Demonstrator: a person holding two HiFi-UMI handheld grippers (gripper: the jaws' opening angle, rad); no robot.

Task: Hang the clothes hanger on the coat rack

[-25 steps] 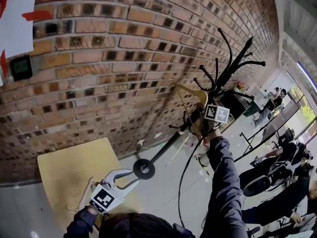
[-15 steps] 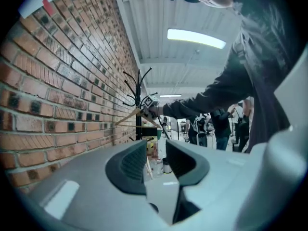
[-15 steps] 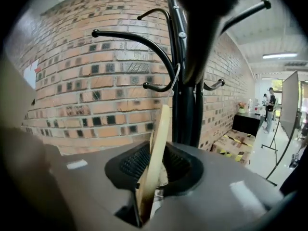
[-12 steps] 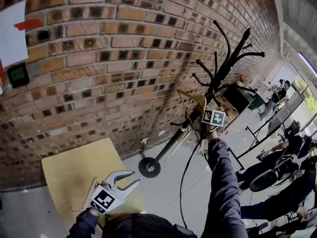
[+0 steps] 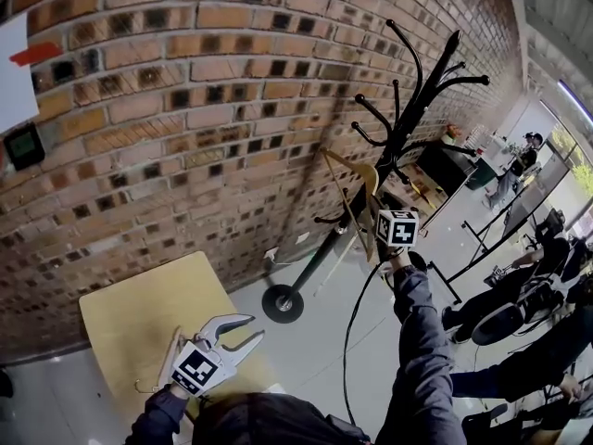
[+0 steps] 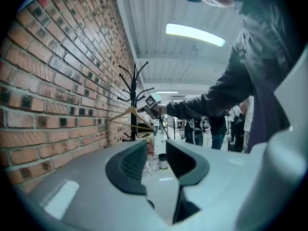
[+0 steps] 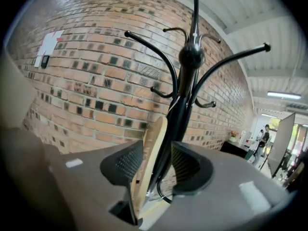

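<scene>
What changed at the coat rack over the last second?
The right claw has just been opening. Its jaws now stand apart with the wooden hanger loose between them, and it has sunk a little beside the coat rack. The hanger stays up against the rack; whether its hook sits on a peg is unclear. The left claw stays open and empty above the table.

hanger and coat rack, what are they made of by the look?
Hanger: looks like pale unpainted wood, with a smooth matte tan face. Coat rack: likely metal tubing with a glossy black coat; highlights run along its curved hooks and ball knob.
</scene>
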